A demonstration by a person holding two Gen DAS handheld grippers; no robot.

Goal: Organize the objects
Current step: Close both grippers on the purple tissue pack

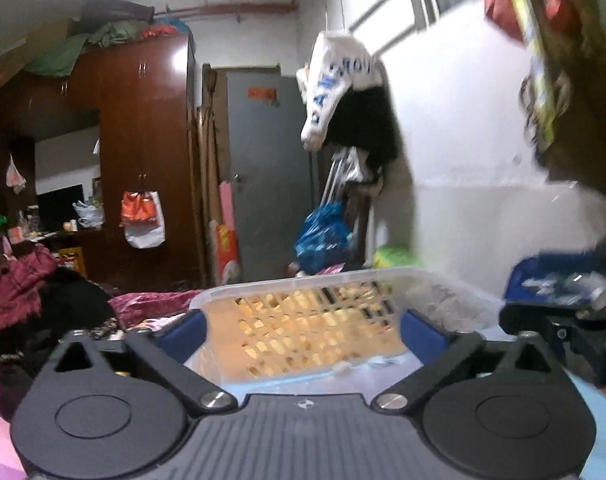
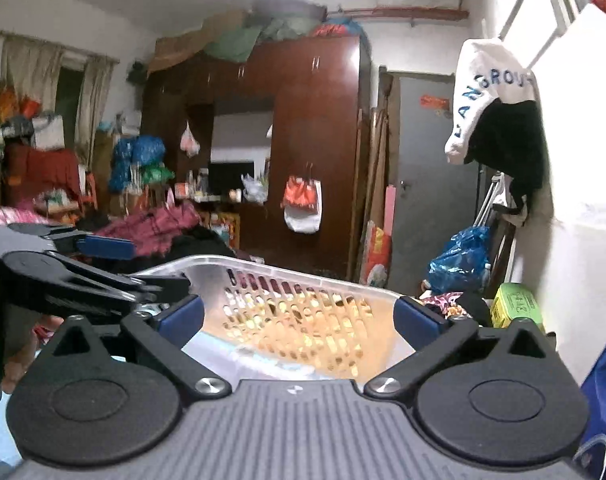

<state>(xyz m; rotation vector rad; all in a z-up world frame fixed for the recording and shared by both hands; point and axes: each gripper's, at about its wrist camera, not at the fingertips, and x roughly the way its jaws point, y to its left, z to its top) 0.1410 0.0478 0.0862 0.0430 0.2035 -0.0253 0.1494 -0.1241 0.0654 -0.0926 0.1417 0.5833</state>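
Observation:
A clear plastic basket (image 1: 303, 320) with a perforated wall stands right in front of both grippers, tilted, and it also shows in the right wrist view (image 2: 295, 320). My left gripper (image 1: 303, 330) is open and empty, its blue pads spread either side of the basket wall. My right gripper (image 2: 299, 316) is open and empty in the same way. The right gripper shows blurred at the right edge of the left wrist view (image 1: 563, 304). The left gripper shows at the left of the right wrist view (image 2: 103, 264). A blurred colourful packet (image 1: 559, 40) hangs at the top right.
A brown wardrobe (image 2: 303, 140) and a grey door (image 2: 435, 184) stand behind. Clothes (image 1: 31, 292) lie heaped to the left. A white and black garment (image 2: 499, 120) hangs on the right wall. A blue plastic bag (image 2: 459, 260) and a green box (image 2: 515, 304) sit at the right.

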